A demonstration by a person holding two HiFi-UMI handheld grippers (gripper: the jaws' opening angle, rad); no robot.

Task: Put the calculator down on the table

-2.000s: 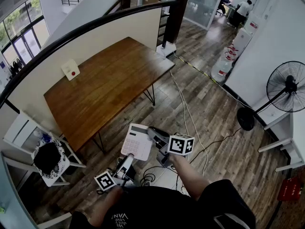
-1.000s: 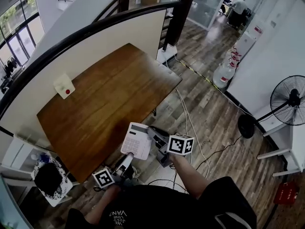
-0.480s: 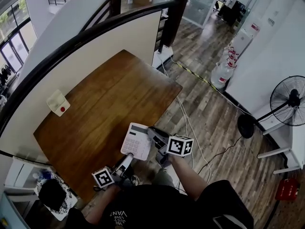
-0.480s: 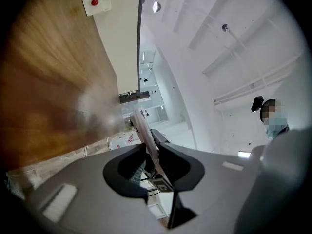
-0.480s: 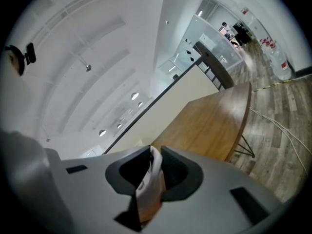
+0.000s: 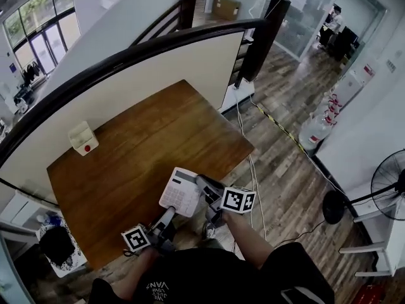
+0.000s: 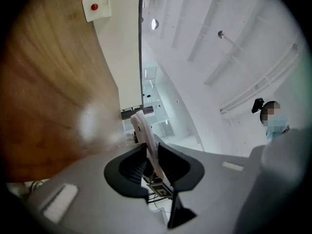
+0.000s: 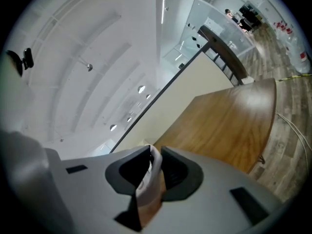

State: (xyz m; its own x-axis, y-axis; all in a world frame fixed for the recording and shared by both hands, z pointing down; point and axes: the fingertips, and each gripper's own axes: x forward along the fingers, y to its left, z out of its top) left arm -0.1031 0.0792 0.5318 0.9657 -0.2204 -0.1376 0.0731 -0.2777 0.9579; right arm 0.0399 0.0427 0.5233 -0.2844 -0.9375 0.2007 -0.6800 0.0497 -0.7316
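A white calculator (image 6: 180,192) with rows of keys is held flat in the air over the near edge of the brown wooden table (image 6: 136,157). My left gripper (image 6: 169,215) is shut on its near edge, and my right gripper (image 6: 202,183) is shut on its right edge. In the left gripper view the calculator (image 7: 146,139) shows edge-on as a thin white slab pinched between the dark jaws. In the right gripper view the calculator (image 8: 148,179) stands edge-on between the jaws, with the table (image 8: 229,123) beyond.
A white box with a red button (image 6: 83,139) sits at the table's far left, against a cream partition (image 6: 126,84) with a dark rail. A white chair (image 6: 47,242) stands left of the table. Cables (image 6: 256,182) run over the floor at right, a fan (image 6: 389,192) beyond.
Both grippers have carried the calculator forward from over the floor to above the table's near edge. The grip on it is unchanged.
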